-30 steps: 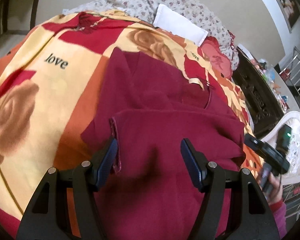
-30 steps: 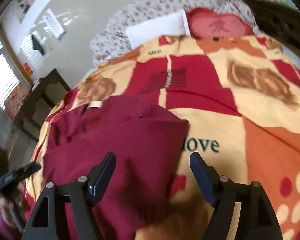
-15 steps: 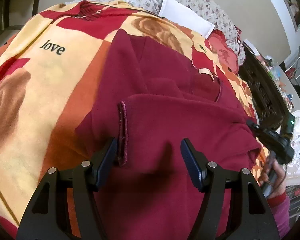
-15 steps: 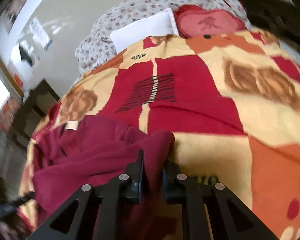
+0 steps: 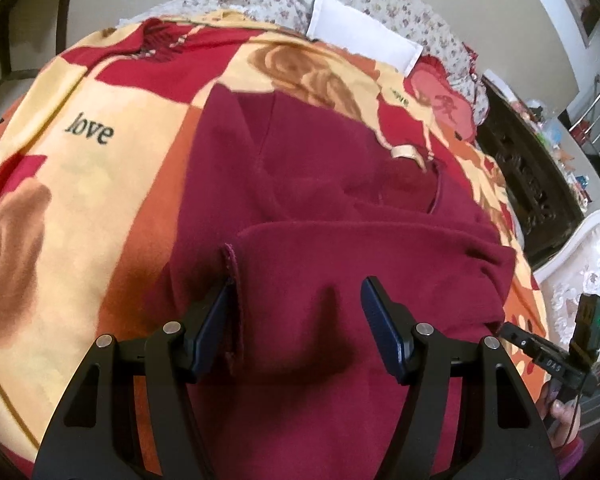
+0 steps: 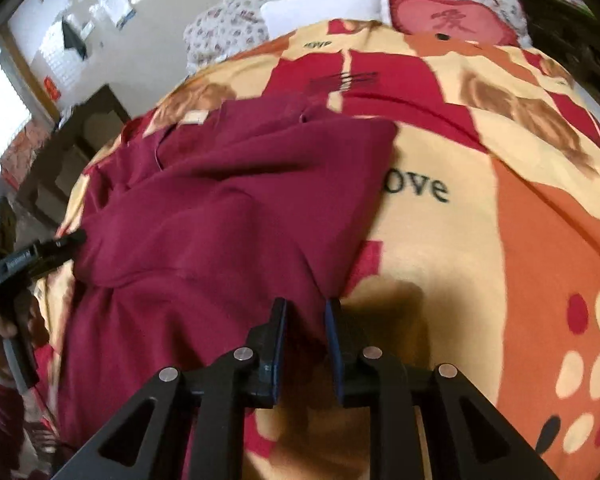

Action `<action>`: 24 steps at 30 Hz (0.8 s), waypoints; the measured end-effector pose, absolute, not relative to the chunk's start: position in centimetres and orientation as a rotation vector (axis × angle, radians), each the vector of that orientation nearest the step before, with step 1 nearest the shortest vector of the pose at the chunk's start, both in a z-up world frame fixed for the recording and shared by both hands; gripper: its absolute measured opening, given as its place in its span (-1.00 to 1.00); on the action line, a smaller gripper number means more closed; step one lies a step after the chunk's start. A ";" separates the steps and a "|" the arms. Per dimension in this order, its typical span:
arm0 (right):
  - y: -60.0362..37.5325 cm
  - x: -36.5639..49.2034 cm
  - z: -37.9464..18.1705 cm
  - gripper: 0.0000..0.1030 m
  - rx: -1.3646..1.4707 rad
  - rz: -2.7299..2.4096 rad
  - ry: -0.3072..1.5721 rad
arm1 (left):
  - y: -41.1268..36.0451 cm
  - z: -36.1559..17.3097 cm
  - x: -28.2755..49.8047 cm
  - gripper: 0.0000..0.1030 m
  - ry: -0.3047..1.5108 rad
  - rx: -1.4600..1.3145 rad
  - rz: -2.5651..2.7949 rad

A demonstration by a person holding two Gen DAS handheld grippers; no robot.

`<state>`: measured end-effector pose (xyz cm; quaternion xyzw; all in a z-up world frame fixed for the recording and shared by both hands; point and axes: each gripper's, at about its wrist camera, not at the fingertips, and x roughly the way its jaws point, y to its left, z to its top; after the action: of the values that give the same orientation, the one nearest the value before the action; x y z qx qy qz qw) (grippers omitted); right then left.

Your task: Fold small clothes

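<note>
The dark red soft cloth shirt (image 5: 340, 216) lies on the bed, on top of the fuzzy blanket with red, yellow and orange squares and brown roses (image 5: 80, 168). One part of the shirt is folded over the rest.

My right gripper (image 6: 305, 320) is pinched tight on the edge of the shirt. The cloth sits squeezed between the two fingers. Half a second ago it was already pinched on the cloth, and a second ago it was wide open. The shirt edge now lies more spread out, next to the black word "love" (image 6: 416, 190) on the blanket.

My left gripper (image 5: 296, 300) is wide open over the shirt. Its left finger (image 5: 214, 320) is right by the stitched hem (image 5: 234, 280), and I cannot tell if it touches. It has been open like this the whole time.

A white flat pillow (image 5: 360, 40) lies at the far end of the bed.
</note>
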<state>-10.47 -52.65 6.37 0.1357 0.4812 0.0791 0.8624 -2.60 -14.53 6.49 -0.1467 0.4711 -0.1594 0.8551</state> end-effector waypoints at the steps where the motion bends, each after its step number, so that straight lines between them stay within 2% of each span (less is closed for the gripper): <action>1: -52.8 -10.8 6.7 -0.66 0.297 0.169 0.993 | -14.4 6.8 -2.7 0.27 0.975 -0.302 -0.334; 7: -52.0 -11.0 7.4 -0.66 0.338 0.194 0.973 | -15.0 7.0 -1.3 0.27 0.945 -0.240 -0.346; 13: -50.7 -10.5 7.6 -0.65 0.336 0.228 0.979 | -15.4 6.0 0.0 0.27 0.989 -0.160 -0.323; 17: -50.7 -10.3 7.2 -0.65 0.359 0.242 0.989 | -14.9 7.3 -0.6 0.28 0.919 -0.160 -0.321; 24: -50.2 -9.9 7.2 -0.65 0.391 0.252 0.991 | -16.1 4.4 1.1 0.27 1.007 -0.092 -0.342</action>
<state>-9.86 -50.25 7.18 0.1861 0.4712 0.1200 0.8538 1.13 -16.11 4.44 -0.0440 0.4801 -0.1632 0.8608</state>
